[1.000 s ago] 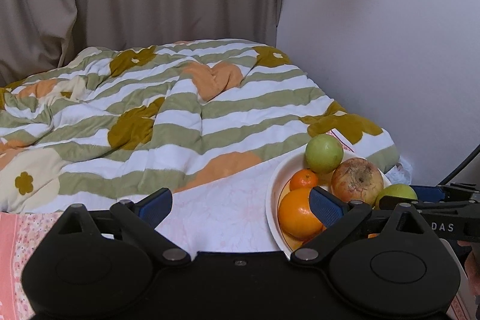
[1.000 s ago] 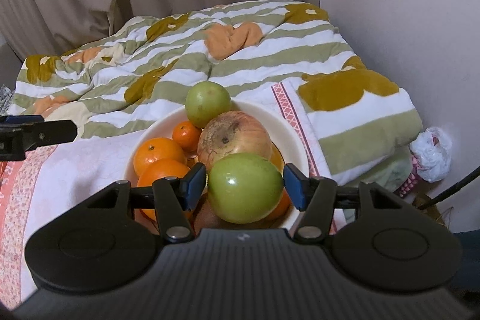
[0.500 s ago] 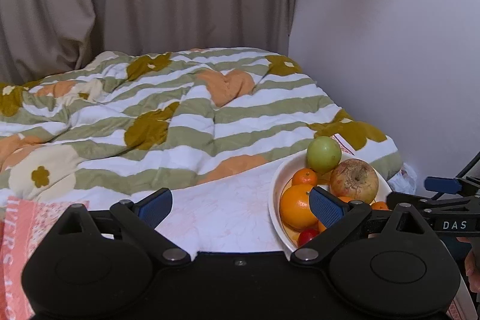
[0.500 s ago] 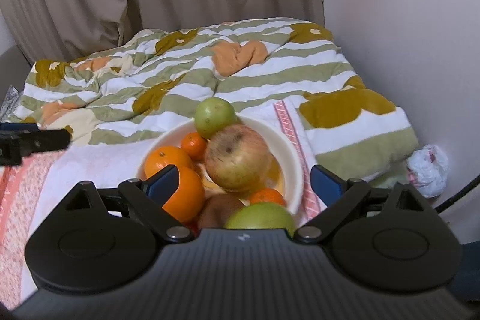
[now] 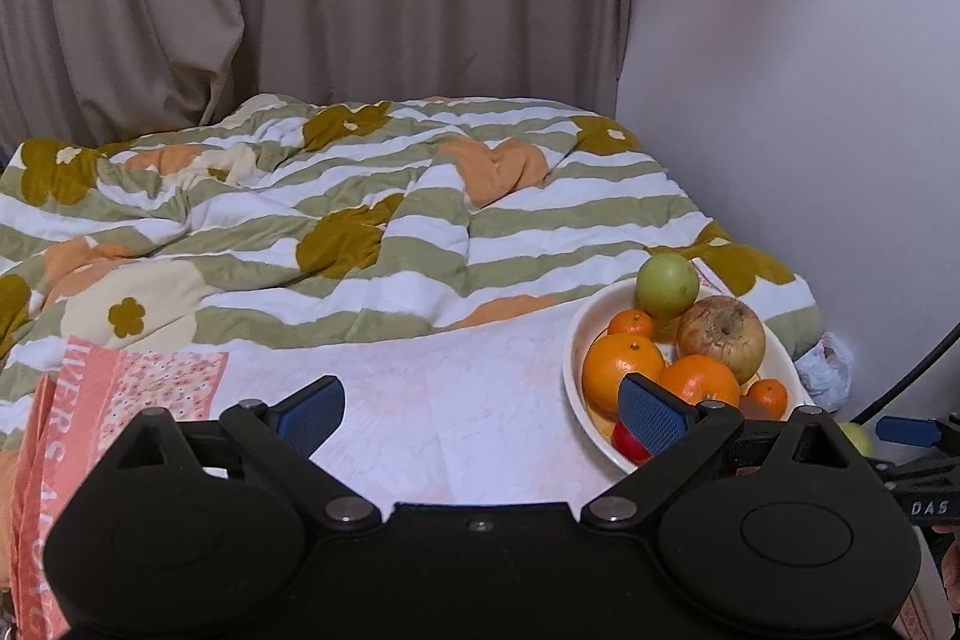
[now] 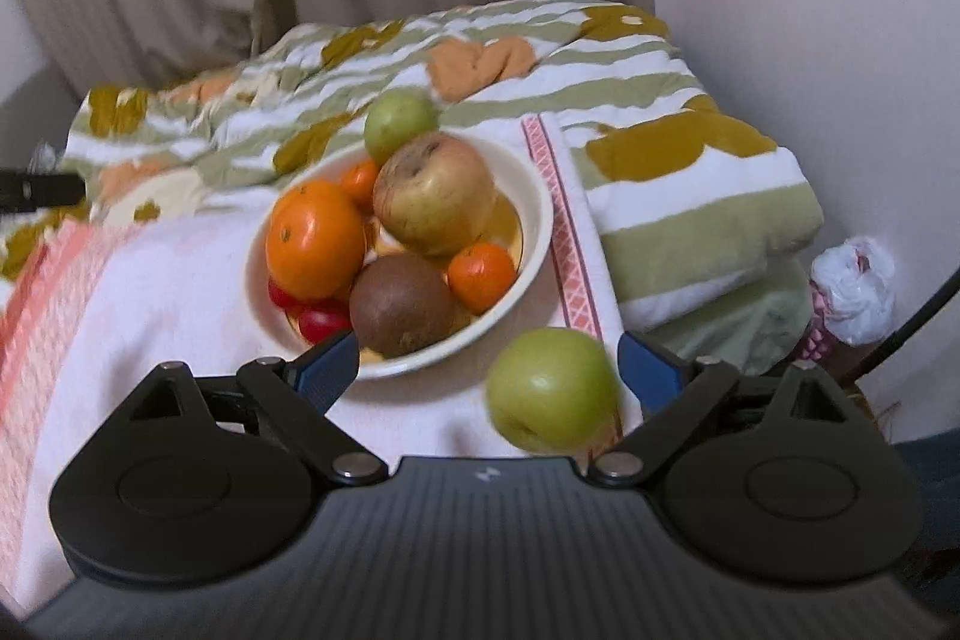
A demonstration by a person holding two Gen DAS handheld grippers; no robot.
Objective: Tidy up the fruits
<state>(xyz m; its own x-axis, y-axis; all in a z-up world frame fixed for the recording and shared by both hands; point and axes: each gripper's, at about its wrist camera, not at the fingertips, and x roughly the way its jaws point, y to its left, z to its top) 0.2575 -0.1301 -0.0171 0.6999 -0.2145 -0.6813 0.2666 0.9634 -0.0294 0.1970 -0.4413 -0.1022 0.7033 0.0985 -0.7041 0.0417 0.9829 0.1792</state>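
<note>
A cream bowl (image 6: 534,220) on the white cloth holds a large orange (image 6: 315,238), a reddish apple (image 6: 435,196), a brown fruit (image 6: 399,304), small tangerines, red tomatoes and a green apple (image 6: 401,119) at its far rim. The bowl also shows in the left wrist view (image 5: 576,340). A second green apple (image 6: 552,388) lies on the cloth just outside the bowl's near right rim, between my right gripper's (image 6: 489,370) open fingers and close to the right one. My left gripper (image 5: 480,409) is open and empty, left of the bowl.
A striped floral quilt (image 5: 360,220) covers the bed behind the bowl. A pink patterned cloth (image 5: 90,400) lies at the left. A white wall is at the right, curtains behind. A crumpled plastic bag (image 6: 852,292) sits beside the bed at the right.
My right gripper opened and let go of the green apple, which now lies outside the bowl on the cloth. Both grippers have pulled back and up from the bowl.
</note>
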